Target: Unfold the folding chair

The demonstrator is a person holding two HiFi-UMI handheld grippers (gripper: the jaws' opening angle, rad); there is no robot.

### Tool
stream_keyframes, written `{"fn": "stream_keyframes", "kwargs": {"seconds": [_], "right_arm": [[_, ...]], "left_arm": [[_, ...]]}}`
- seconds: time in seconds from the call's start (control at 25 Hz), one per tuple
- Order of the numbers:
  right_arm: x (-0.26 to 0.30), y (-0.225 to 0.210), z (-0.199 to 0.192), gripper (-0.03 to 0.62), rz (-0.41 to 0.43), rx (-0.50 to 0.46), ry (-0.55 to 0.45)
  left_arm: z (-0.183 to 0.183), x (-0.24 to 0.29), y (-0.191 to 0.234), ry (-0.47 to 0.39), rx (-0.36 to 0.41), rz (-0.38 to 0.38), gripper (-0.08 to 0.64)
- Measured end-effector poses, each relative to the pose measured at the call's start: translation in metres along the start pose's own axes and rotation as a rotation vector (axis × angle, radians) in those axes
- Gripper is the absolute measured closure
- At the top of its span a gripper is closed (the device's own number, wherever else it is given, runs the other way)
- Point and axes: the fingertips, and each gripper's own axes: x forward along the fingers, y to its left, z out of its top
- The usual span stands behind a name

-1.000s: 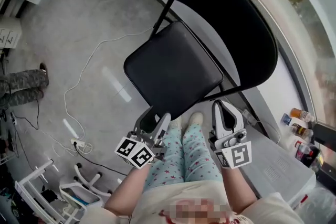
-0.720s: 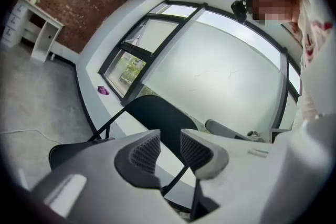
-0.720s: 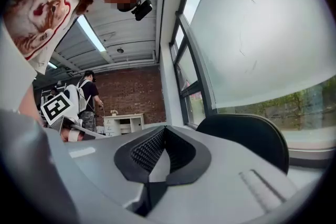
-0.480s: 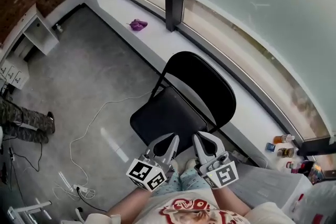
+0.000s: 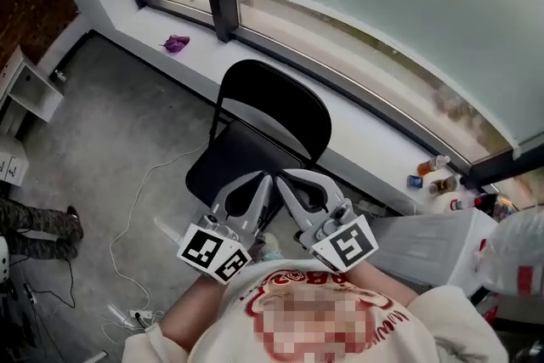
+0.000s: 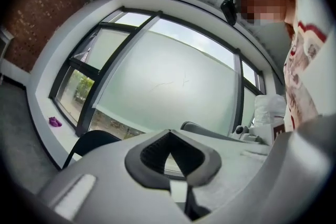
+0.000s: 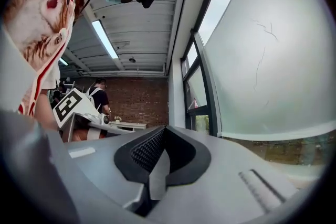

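- Head view first: the folding chair [image 5: 272, 110] is standing open on the grey floor [image 5: 110, 123], seat down and backrest towards the window sill [image 5: 374, 140]. To my eye the unfolding looks finished.
- Both claws are hanging on the near side of the chair, close in at the person's chest. Their tips are overlapping the seat's front edge in the picture only. I judge them well clear of it, likely because the chair needs no more handling.
- The left gripper [image 5: 262, 183] and the right gripper [image 5: 289, 178] are sitting side by side, each with its jaws pressed together and nothing pinched.
- Left gripper view now: the left gripper [image 6: 170, 139] is pointing level at the window [image 6: 168, 81] behind the chair. Its pads are meeting at the tips, gripping nothing. The chair's backrest [image 6: 92, 141] is peeking in dark, low at the left, apart from the jaws.
- Right gripper view to close: the right gripper [image 7: 160, 147] is showing toothed pads closed on each other, empty. No chair is showing here, only the window pane [image 7: 273, 60] and a brick wall [image 7: 142, 105] beyond.
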Motion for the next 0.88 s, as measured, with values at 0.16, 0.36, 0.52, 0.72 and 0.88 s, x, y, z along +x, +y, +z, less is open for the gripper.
{"fn": "stream_keyframes", "kwargs": {"seconds": [0.16, 0.36, 0.52, 0.72, 0.88], "right_arm": [[-0.055, 0.002, 0.016, 0.568, -0.015, -0.042, -0.070], [-0.160, -0.004, 0.013, 0.568, -0.059, -0.001, -0.078], [-0.220, 0.008, 0.018, 0.568, -0.057, 0.038, -0.052], [-0.291, 0.035, 0.023, 0.568, -0.012, 0.043, -0.017], [-0.340, 0.052, 0.029, 0.568, 0.013, 0.075, -0.026]], "left_arm": [[-0.010, 0.007, -0.049, -0.025, 0.036, -0.009, 0.557], [-0.053, 0.005, -0.136, -0.056, 0.038, 0.010, 0.557], [-0.074, -0.012, -0.186, -0.067, -0.005, 0.058, 0.557], [-0.094, -0.046, -0.249, -0.088, -0.020, 0.127, 0.557], [-0.111, -0.080, -0.300, -0.078, -0.022, 0.169, 0.557]]}}
